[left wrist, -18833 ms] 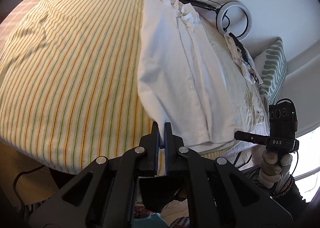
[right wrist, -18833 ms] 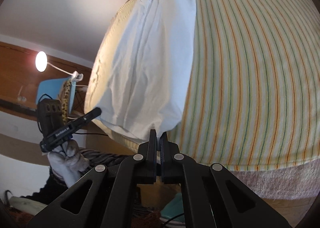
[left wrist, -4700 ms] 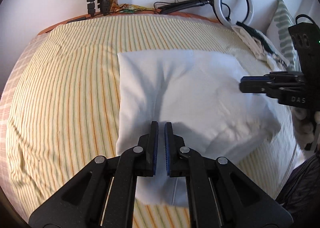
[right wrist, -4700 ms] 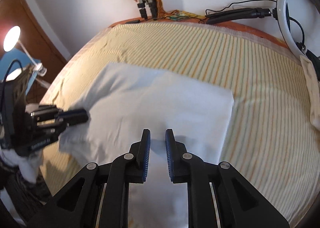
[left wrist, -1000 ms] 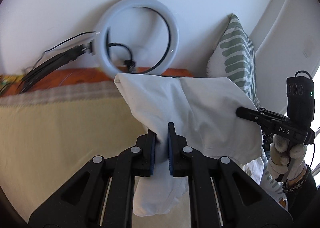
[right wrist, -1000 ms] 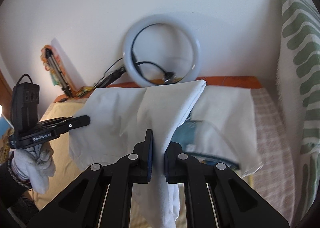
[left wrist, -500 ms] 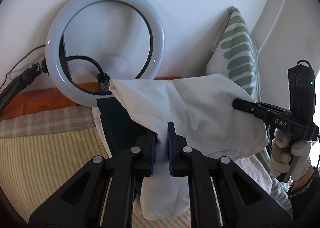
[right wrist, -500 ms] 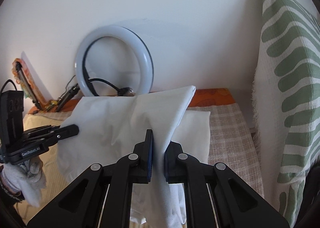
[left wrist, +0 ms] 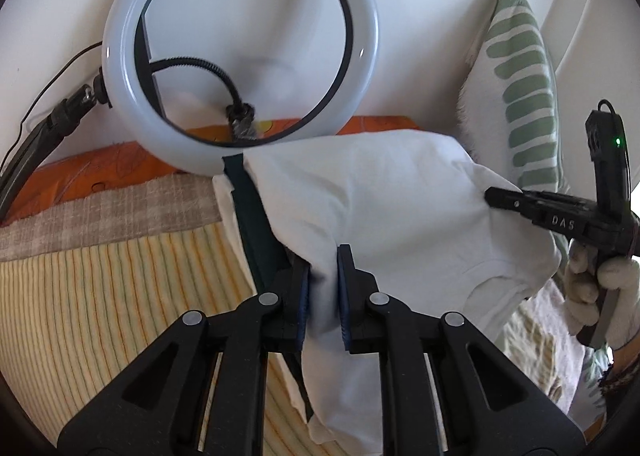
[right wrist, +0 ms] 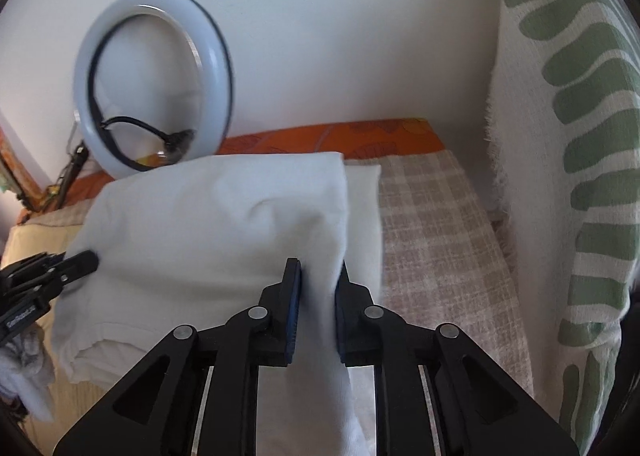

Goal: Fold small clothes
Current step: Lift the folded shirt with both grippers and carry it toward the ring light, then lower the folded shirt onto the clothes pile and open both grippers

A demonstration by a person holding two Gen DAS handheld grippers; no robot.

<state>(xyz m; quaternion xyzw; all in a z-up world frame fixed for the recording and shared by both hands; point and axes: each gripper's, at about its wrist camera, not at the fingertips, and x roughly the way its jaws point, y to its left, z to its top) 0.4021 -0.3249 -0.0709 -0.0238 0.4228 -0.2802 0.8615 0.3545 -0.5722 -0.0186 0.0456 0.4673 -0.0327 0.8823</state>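
Note:
The folded white garment point(left wrist: 376, 192) hangs between my two grippers over the bed's far right corner. My left gripper point(left wrist: 323, 266) is shut on its left edge, and cloth droops below the jaws. My right gripper point(right wrist: 318, 276) is shut on its right edge; it also shows in the left wrist view point(left wrist: 500, 196). The garment point(right wrist: 216, 224) sits over a stack of folded clothes, a dark one point(left wrist: 252, 224) and a white one point(right wrist: 362, 208) showing beneath.
A white ring light point(left wrist: 240, 36) leans on the wall just behind the garment. A green-patterned pillow point(right wrist: 568, 160) stands at the right. The striped bedspread point(left wrist: 100, 296) lies left, a checked blanket point(right wrist: 432, 224) right, and an orange sheet edge point(right wrist: 340, 138) runs along the wall.
Both grippers have carried the garment farther toward the wall and lower over the stack. Their jaws stand a little wider around the cloth than half a second ago.

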